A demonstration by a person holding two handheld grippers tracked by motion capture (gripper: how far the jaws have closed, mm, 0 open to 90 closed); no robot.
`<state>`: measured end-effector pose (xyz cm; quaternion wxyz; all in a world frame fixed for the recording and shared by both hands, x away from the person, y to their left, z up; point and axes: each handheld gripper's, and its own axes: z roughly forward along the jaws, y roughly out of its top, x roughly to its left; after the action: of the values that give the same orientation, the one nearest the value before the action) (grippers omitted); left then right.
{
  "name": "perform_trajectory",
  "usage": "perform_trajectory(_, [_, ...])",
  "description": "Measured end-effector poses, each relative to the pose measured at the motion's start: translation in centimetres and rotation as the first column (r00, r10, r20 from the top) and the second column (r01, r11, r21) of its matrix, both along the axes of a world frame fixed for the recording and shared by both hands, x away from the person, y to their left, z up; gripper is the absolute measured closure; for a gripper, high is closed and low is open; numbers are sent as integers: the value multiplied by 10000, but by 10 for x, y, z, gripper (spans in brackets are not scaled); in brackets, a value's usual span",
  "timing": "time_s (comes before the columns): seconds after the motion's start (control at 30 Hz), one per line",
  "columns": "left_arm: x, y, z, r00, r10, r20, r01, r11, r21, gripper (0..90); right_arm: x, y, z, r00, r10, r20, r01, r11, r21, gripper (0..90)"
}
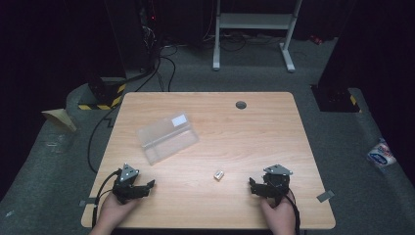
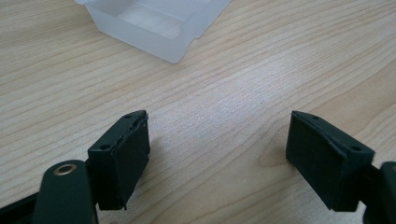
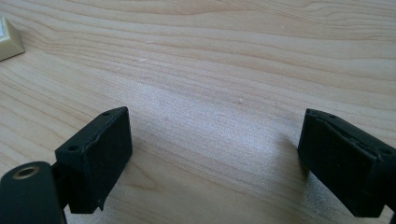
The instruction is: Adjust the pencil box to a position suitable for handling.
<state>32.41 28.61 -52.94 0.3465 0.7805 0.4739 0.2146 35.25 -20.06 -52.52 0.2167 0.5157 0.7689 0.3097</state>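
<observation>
Wooden light-grain table point(image 1: 274, 147) carries all. Clear frosted plastic box point(image 1: 167, 136) lies left of centre, nearer the far edge. Small pale rectangular block point(image 1: 219, 175) sits mid-table toward the near edge, btwn both grippers. Left gripper point(image 1: 150, 185) near the near-left corner, jaws wide apart, nothing btwn. Right gripper point(image 1: 251, 185) near the near-right corner, jaws likewise spread, empty.

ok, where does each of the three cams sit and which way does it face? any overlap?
High view: above the near edge, looking forward and down on the table; both hands, left gripper and right gripper show.
Left gripper view: rides the left gripper, low, facing the clear plastic box; own open jaws show.
Right gripper view: rides the right gripper, low; small block at its left edge; open jaws.
Shared: the box, high and left views.
</observation>
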Motion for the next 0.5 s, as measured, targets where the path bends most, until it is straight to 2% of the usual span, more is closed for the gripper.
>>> perform_trajectory(0.5, [0,0,0,10000,77,-18,-77,10000,35,209,0,0,0,10000,92,-14,-92,10000,27,95])
